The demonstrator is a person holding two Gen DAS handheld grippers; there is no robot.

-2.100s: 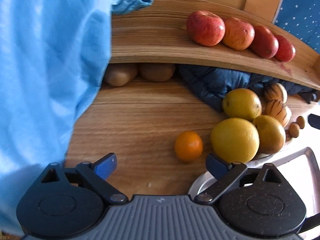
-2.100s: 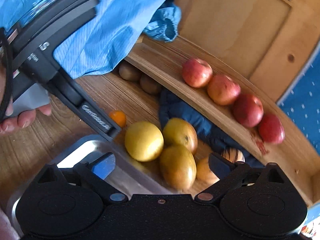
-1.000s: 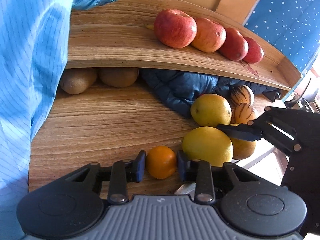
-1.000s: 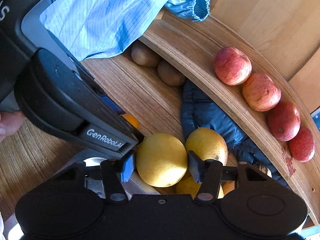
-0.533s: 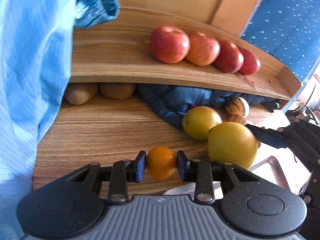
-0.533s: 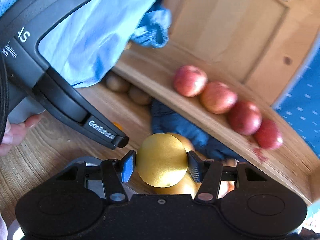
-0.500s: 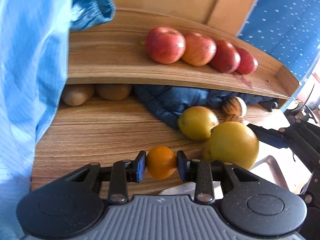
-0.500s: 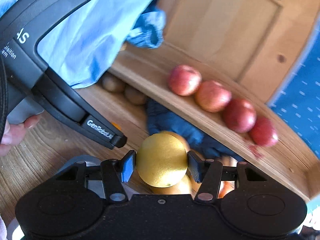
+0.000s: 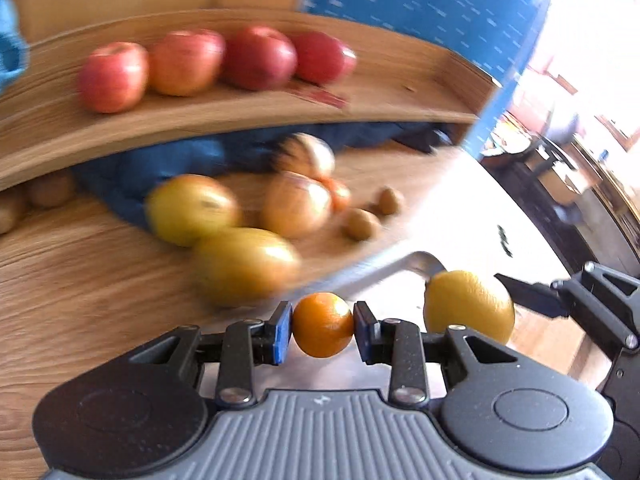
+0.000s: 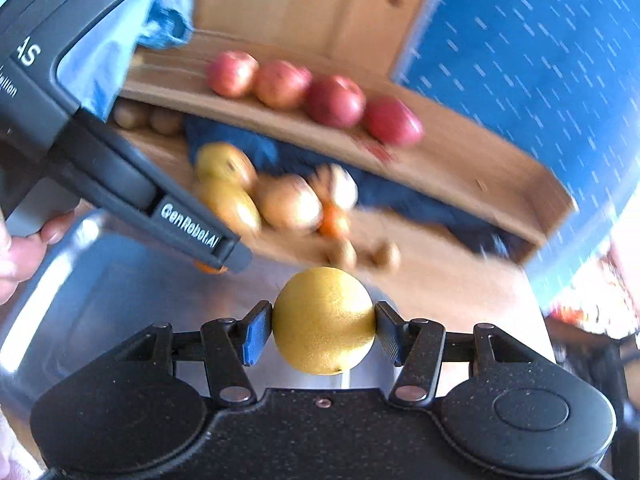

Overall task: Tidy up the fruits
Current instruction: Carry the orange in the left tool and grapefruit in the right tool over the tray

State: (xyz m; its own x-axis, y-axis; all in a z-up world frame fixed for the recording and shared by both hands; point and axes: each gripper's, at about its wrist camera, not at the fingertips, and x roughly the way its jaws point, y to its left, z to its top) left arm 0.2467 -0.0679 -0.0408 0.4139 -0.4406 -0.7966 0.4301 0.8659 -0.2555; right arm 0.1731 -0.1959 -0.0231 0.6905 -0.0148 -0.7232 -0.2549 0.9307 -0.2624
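My left gripper [image 9: 323, 327] is shut on a small orange [image 9: 323, 325], held in the air over the near edge of a metal tray [image 9: 384, 270]. My right gripper [image 10: 323, 328] is shut on a large yellow citrus fruit [image 10: 324, 320], lifted above the same metal tray [image 10: 100, 264]. In the left wrist view that yellow fruit [image 9: 468, 306] hangs at the right between the right gripper's black fingers [image 9: 528, 294]. The left gripper's body [image 10: 120, 176] crosses the left of the right wrist view, with a hand [image 10: 20, 252] on it. Everything behind is blurred.
Several red apples [image 9: 216, 64] line a wooden shelf [image 9: 240, 120]. Below it on the wooden table lie yellow fruits [image 9: 224, 236], striped melons [image 9: 298, 200], small brown kiwis [image 9: 364, 222] and a dark blue cloth [image 9: 160, 168]. A blue dotted wall [image 10: 520, 40] stands behind, and a blue sleeve [image 10: 168, 16] hangs upper left.
Both grippers closed on their fruits, lifted them off the table and swung right toward the tray. The pile and shelf have slid left in both views.
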